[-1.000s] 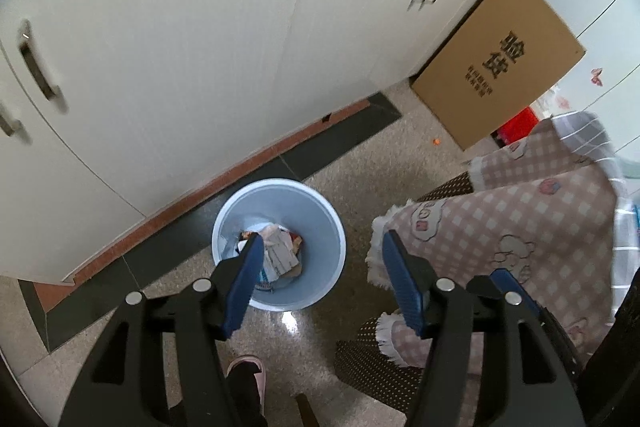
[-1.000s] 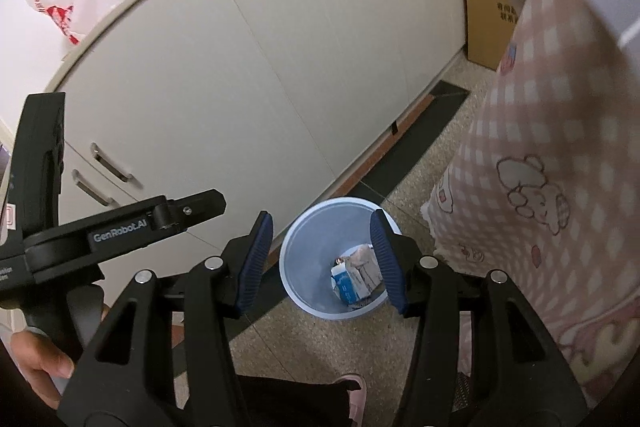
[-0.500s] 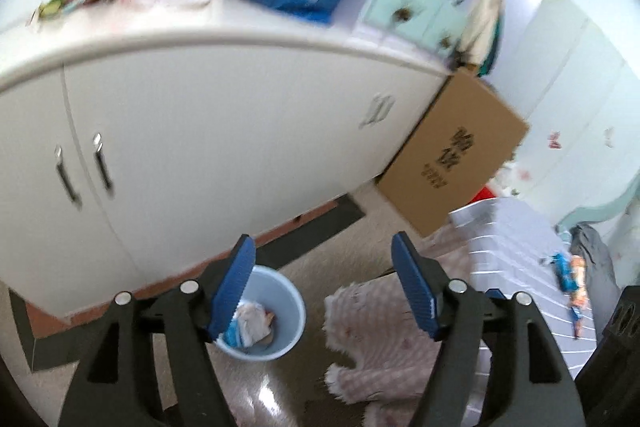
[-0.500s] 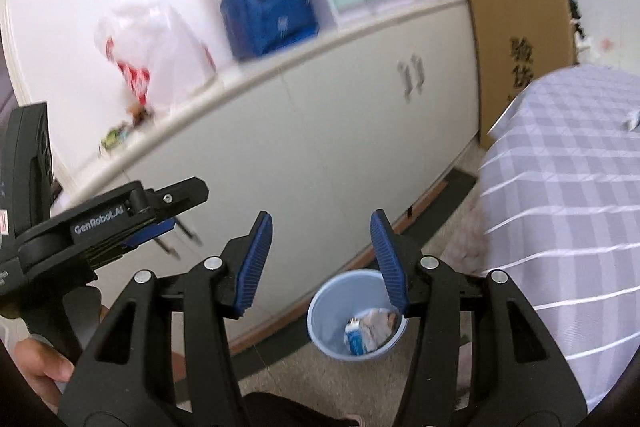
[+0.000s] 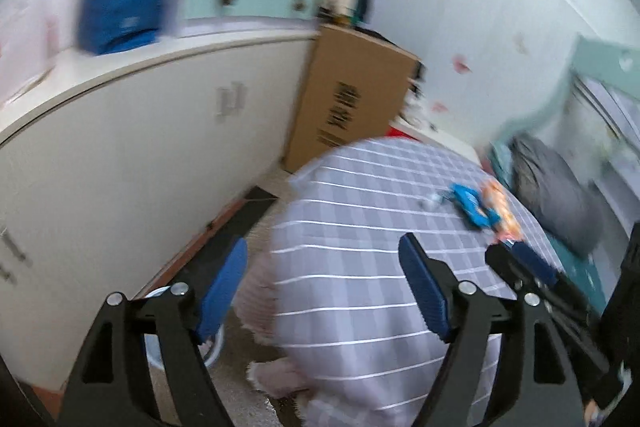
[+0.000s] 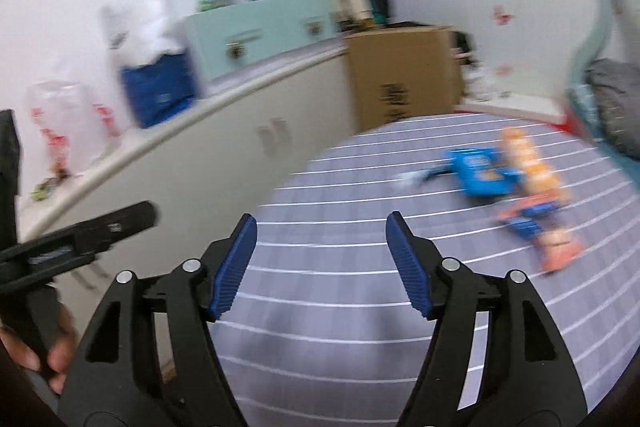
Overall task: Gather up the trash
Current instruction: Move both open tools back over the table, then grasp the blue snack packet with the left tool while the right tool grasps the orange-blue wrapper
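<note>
The room was bright with soft, even light and no dark shadows; both pictures were smeared with blur, worst on the blue bag [image 5: 120, 15] and the cardboard box [image 6: 402, 75]; the black and blue fingers [image 6: 234, 269] stayed sharp; the round lens bent the worktop [image 5: 168, 67] and left black corners.

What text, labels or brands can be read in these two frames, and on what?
None can be read; both views are motion-blurred.
Cardboard box: dark print on its face, smeared.
Blue packet on the bed: label blurred.
Orange wrappers: print blurred.
White plastic bag: red marks, unreadable.
Left gripper body, seen from the right wrist: pale marking, too blurred.
</note>
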Demonstrator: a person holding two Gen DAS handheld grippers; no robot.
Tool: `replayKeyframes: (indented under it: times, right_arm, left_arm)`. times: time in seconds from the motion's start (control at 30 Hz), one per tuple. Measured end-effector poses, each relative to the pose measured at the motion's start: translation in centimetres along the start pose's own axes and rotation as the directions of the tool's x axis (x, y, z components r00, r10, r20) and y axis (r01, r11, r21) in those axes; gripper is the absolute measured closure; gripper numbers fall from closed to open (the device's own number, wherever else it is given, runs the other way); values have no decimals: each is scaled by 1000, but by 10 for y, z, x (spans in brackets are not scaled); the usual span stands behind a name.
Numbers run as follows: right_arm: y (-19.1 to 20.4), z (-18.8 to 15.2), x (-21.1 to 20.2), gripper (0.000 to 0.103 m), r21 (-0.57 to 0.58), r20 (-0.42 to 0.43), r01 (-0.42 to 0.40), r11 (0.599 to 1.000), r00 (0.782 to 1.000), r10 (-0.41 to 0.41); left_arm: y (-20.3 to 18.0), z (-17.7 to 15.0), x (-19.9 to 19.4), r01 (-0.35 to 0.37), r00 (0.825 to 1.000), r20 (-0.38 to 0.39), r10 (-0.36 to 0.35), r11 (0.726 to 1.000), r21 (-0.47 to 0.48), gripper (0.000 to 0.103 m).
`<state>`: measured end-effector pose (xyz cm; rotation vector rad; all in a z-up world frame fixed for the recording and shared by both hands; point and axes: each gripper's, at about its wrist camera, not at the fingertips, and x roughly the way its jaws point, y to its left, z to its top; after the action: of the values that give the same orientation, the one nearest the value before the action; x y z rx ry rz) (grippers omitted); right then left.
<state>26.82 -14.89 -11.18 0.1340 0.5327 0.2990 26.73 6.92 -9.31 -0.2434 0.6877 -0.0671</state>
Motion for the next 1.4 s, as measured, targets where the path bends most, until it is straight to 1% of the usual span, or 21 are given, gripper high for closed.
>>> replayKeyframes:
  times: [0.03, 0.1, 0.13, 0.23, 0.3, 0.37, 0.5, 0.53, 0.57, 0.6, 0.63, 0.77, 0.87, 0.97, 1.07, 1.1, 1.17, 1.2, 1.27, 1.33, 1.4]
  right_arm:
    - [-19, 1, -1, 28, 2, -8, 43, 999, 999, -42]
    - [-54, 1, -1, 27, 15, -20, 121, 993, 992, -121]
    - [-72, 3, -1, 22, 18, -38, 159, 987, 987, -158]
    - [-117, 4, 10, 21, 20, -101, 241, 970, 966, -238]
    - [-139, 3, 20, 21, 33, -150, 256, 966, 957, -248]
    - [-152, 1, 30, 21, 28, -193, 231, 973, 956, -221]
    - [-157, -9, 45, 22, -24, -252, 203, 979, 946, -202]
    - [-161, -11, 48, 27, -24, -266, 190, 982, 945, -189]
    - [-164, -11, 50, 51, -10, -276, 178, 984, 945, -174]
    - [-168, -11, 50, 66, 13, -278, 156, 988, 949, -146]
    - [-171, -9, 50, 73, 25, -277, 148, 989, 951, -135]
    - [-183, -7, 41, 82, 74, -235, 133, 988, 966, -112]
    - [-186, -5, 32, 84, 105, -193, 129, 986, 975, -107]
    - [-190, -4, 29, 84, 127, -179, 114, 985, 980, -90]
    - [-193, -3, 31, 84, 142, -179, 109, 984, 980, -82]
    - [-193, -3, 31, 84, 143, -179, 109, 984, 980, -83]
    - [-193, -2, 31, 84, 140, -179, 109, 984, 980, -83]
    - [-193, -2, 31, 84, 142, -178, 109, 984, 981, -83]
    - [-194, -2, 31, 84, 145, -176, 108, 983, 981, -81]
    - [-195, -3, 29, 84, 148, -169, 113, 983, 982, -87]
    - [-193, -2, 27, 84, 139, -155, 119, 983, 983, -97]
  left_arm:
    - [-11, 0, 8, 19, 1000, -18, -19, 1000, 13, 25]
    - [-32, 1, 25, 49, 998, -52, -47, 998, 27, 25]
    - [-47, 2, 37, 74, 995, -76, -71, 997, 32, 25]
    - [-71, 3, 63, 112, 987, -123, -108, 993, 29, 24]
    - [-89, 4, 84, 139, 980, -148, -134, 990, 24, 24]
    - [-101, 4, 98, 149, 976, -164, -144, 989, 21, 24]
    - [-127, 6, 126, 164, 970, -185, -158, 986, 16, 24]
    - [-135, 6, 136, 173, 969, -184, -167, 985, 18, 24]
    - [-140, 6, 143, 177, 969, -182, -170, 984, 23, 24]
    - [-148, 5, 154, 177, 968, -187, -169, 984, 28, 24]
    - [-152, 5, 162, 179, 965, -197, -171, 984, 24, 24]
    - [-167, 3, 192, 205, 953, -225, -202, 979, -13, 24]
    - [-176, 0, 209, 195, 951, -239, -194, 981, -21, 24]
    - [-183, -1, 221, 227, 940, -252, -231, 973, -46, 24]
    - [-190, 4, 227, 234, 939, -251, -237, 971, -42, 25]
    - [-193, 5, 228, 244, 936, -250, -246, 969, -39, 27]
    - [-198, 7, 230, 258, 931, -263, -253, 966, -16, 50]
    - [-201, 7, 233, 267, 924, -282, -260, 964, -13, 55]
    - [-202, 5, 238, 289, 907, -312, -282, 957, -25, 81]
    - [-201, 1, 236, 293, 907, -313, -283, 956, -14, 99]
    - [-199, 1, 229, 310, 908, -297, -296, 951, -1, 101]
